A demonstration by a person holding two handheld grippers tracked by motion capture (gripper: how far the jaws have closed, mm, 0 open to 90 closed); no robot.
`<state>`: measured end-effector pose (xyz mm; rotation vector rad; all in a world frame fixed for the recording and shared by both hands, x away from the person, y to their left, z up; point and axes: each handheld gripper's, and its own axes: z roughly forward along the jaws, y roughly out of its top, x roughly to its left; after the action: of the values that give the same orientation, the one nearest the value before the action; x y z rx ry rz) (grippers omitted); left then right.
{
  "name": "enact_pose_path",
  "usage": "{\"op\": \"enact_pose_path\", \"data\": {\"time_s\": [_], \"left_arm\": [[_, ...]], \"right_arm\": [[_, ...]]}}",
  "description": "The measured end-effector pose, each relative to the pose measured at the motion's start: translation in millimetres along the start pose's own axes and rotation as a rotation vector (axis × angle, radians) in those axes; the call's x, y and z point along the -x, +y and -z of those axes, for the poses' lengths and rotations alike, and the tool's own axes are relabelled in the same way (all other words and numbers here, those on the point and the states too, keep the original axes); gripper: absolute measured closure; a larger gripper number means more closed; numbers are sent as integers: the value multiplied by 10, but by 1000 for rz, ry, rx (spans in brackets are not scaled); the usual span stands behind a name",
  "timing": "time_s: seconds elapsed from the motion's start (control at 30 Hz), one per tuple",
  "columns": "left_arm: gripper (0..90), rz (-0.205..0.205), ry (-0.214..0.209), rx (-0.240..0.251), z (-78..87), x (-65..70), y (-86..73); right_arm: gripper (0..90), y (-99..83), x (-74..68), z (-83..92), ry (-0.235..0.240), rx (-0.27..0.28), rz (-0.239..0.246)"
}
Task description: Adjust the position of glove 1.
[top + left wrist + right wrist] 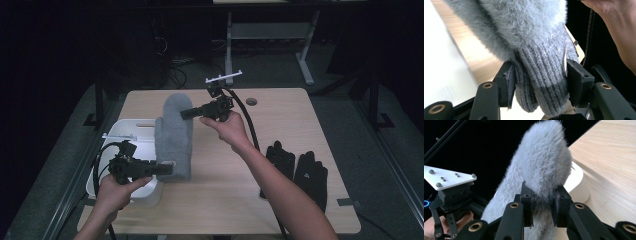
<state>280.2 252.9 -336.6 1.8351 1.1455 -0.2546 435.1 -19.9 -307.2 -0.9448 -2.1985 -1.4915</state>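
Two grippers stretch one fluffy grey mitten [173, 135] between them above the table [300, 125]: the left gripper [539, 75] is clamped across its ribbed knit cuff, the right gripper [543, 202] pinches its rounded fuzzy tip. Beyond the right gripper's wrist lie black gloves [300, 170], details too dark to read.

Mitten [174, 135] fuzzy grey knit, ribbed cuff; table [280, 200] matt pale wood; bin [125, 135] smooth white plastic
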Motion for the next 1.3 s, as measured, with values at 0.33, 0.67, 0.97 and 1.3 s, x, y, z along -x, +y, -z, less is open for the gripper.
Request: {"op": "enact_pose_path", "data": {"time_s": [0.33,0.67,0.97,1.3], "left_arm": [[463,-8,16,27,206,-74,-12],[463,-2,28,37,331,-111,-46],[463,4,23,41,394,-157,-76],[463,13,46,37,454,-203,-83]], "right_arm": [[742,134,-112,-188,21,-1,9],[742,192,-188,-317,23,-4,27],[742,208,-225,-410,29,-8,26],[741,215,-194,-506,38,-9,13]]}}
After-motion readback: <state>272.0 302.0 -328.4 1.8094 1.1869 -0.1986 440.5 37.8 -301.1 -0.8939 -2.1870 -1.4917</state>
